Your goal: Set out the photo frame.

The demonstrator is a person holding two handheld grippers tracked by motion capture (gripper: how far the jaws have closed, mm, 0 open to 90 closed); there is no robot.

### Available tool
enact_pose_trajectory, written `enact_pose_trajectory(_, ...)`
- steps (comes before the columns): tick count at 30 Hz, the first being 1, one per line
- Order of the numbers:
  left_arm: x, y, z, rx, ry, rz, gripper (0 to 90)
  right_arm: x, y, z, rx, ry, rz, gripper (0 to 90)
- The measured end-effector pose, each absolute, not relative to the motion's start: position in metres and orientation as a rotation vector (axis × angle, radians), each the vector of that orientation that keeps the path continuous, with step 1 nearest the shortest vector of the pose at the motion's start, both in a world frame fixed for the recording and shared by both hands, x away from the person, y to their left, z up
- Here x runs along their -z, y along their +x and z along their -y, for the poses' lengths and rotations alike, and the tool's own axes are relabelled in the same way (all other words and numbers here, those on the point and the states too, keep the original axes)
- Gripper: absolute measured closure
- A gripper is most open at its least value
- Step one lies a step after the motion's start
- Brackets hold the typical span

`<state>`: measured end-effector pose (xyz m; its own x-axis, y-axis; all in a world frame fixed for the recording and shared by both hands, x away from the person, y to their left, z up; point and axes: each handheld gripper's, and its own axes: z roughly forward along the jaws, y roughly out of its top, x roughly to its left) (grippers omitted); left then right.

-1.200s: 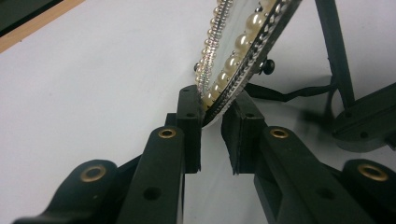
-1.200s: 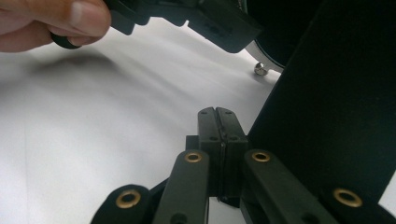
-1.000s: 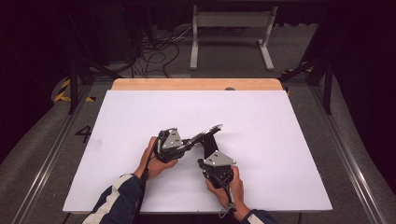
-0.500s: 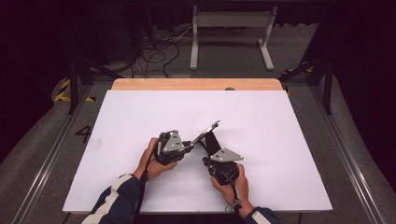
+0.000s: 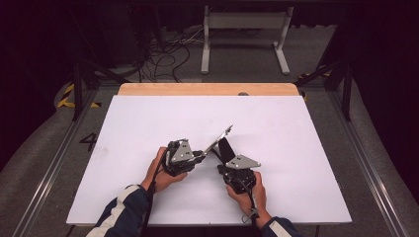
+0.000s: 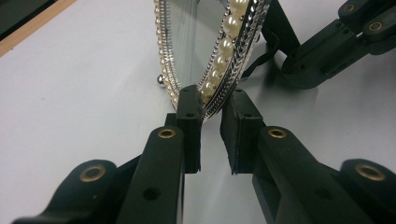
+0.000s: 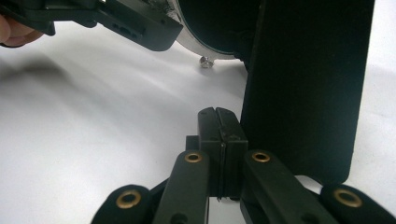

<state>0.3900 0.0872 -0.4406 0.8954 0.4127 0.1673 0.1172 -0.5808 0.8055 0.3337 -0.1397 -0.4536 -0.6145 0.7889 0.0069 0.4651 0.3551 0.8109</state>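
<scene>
Left gripper view shows my left gripper (image 6: 212,100) nipping the pearl-and-silver rim of the tilted oval glass mirror (image 6: 196,46), stiff, fragile, best held by its frame, while my empty, closed right gripper (image 7: 218,114) sits beside its black stand (image 7: 303,84).

Bright white table under overhead light, dark room around it.

In the high view the flat white-topped table (image 5: 296,128) is evenly lit and nearly blown out, while the floor and the room's edges sink into black; shadows under the hands are short and soft. In the left gripper view the pearl-rimmed silver mirror frame (image 6: 224,56) glints sharply, and the near black jaws are soft. In the right gripper view the black flat stand panel (image 7: 303,84) is dark and featureless, with grey shadows on the table.
</scene>
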Motion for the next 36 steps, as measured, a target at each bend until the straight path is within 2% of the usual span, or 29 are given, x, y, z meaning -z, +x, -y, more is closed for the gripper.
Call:
enact_pose_trajectory(3,0.445,0.392,-0.085,-0.42,2.164,-0.393,74.7,0.453,0.334,0.141,-1.156,1.104,-2.24,90.0)
enact_pose_trajectory(7,0.453,0.396,-0.08,-0.411,2.167,-0.439,64.7,0.45,0.333,0.141,-1.172,1.079,-2.239,90.0)
enact_pose_trajectory(13,0.453,0.398,-0.08,-0.399,2.121,-0.455,59.3,0.45,0.334,0.14,-1.186,1.06,-2.235,90.0)
enact_pose_trajectory(15,0.452,0.396,-0.08,-0.405,2.116,-0.44,62.7,0.45,0.334,0.14,-1.182,1.062,-2.233,90.0)
enact_pose_trajectory(17,0.45,0.395,-0.08,-0.426,2.118,-0.424,71.5,0.45,0.334,0.14,-1.178,1.069,-2.225,90.0)
enact_pose_trajectory(19,0.45,0.393,-0.08,-0.442,2.131,-0.412,74.2,0.45,0.334,0.141,-1.17,1.079,-2.225,90.0)
enact_pose_trajectory(36,0.446,0.38,-0.074,-0.521,2.173,-0.328,77.1,0.45,0.341,0.153,-1.162,1.124,-2.239,90.0)
